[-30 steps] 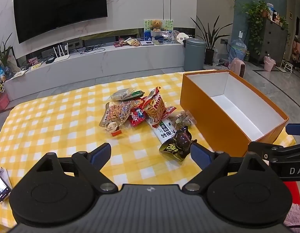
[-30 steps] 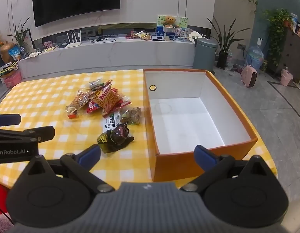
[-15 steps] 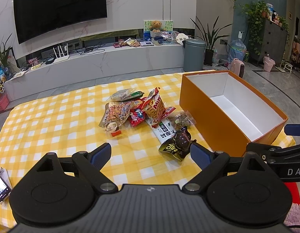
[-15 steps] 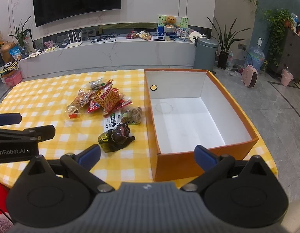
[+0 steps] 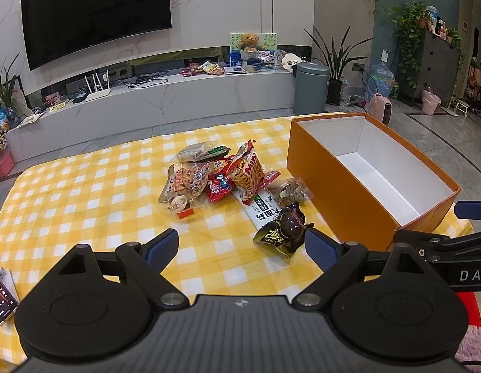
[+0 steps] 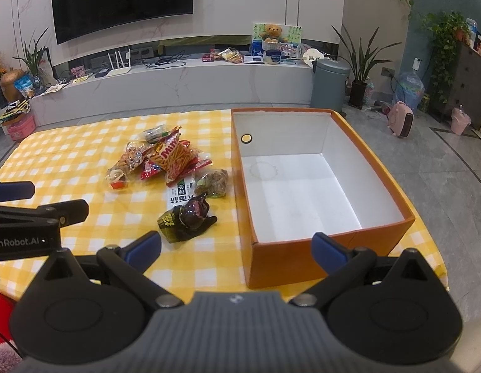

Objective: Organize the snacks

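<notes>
Snacks [image 5: 237, 180] lie heaped on the table [image 5: 85, 192], just ahead of our left gripper [image 5: 242, 247], whose fingers [image 5: 162, 248] are spread wide and grasp nothing. Our right gripper [image 6: 237, 248] is likewise released, poised at the near wall of the orange box [image 6: 305, 258]. Nearest the left fingers sits the dark wrapped snack [image 5: 285, 233], touching the white packet [image 5: 260, 206]. Compared with a second ago almost nothing has shifted; we judge sorting has not begun, the box being bare inside.
</notes>
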A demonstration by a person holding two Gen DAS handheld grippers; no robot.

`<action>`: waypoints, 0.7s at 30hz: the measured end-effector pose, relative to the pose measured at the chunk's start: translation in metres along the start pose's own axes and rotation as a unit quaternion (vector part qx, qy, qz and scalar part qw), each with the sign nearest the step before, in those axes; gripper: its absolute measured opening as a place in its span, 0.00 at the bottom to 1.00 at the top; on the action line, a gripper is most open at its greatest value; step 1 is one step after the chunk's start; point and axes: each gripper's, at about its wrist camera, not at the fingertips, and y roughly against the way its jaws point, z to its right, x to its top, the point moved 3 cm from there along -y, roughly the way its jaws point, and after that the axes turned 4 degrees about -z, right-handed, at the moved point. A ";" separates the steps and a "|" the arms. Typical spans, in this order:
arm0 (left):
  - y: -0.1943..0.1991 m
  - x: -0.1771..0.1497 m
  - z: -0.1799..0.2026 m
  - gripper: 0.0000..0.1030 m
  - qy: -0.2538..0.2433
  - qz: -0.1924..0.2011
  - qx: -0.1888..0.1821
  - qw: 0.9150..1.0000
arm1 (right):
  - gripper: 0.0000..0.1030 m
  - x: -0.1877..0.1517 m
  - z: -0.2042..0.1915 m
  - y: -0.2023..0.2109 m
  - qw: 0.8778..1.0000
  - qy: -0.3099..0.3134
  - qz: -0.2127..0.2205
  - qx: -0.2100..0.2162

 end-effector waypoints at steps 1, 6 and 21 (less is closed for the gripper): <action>0.000 0.000 0.000 1.00 0.000 0.000 0.000 1.000 | 0.97 0.000 0.000 0.000 1.000 0.000 0.000 0.000; 0.002 0.000 0.001 1.00 0.000 0.001 -0.002 1.000 | 0.97 0.001 0.001 0.001 1.000 -0.001 0.001 0.000; 0.009 0.001 0.004 1.00 -0.001 0.005 -0.003 1.000 | 0.97 0.000 -0.001 0.002 1.000 0.001 0.002 0.001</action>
